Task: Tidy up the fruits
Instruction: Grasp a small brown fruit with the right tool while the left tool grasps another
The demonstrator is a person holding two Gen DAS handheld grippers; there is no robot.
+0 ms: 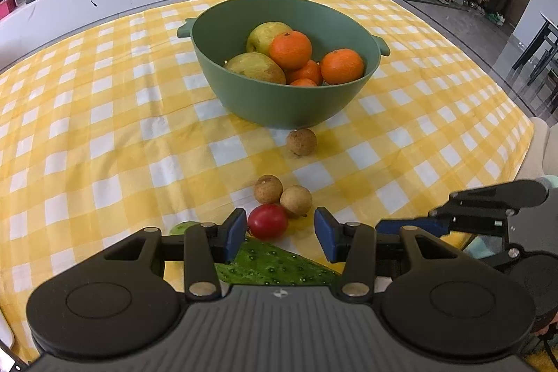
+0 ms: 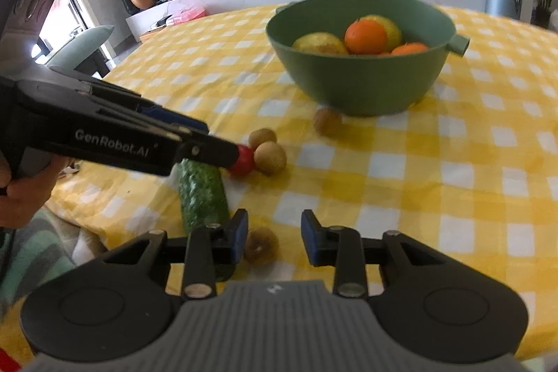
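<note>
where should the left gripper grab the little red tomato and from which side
Grip the red tomato across its round middle, coming down from the near side where the left gripper already points at it. It is smooth and round, so any width works, but two brown longans touch its far side. Keep the pads on its left and right, clear of the cucumber below.

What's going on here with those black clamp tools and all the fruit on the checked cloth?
A person is sorting fruit with a hand-held gripper in each hand. The green bowl already holds oranges and pears. The left gripper is open, reaching for the small red tomato beside two longans and a cucumber. The right gripper is open too, with another longan lying on the cloth by its left finger, not yet gripped.
</note>
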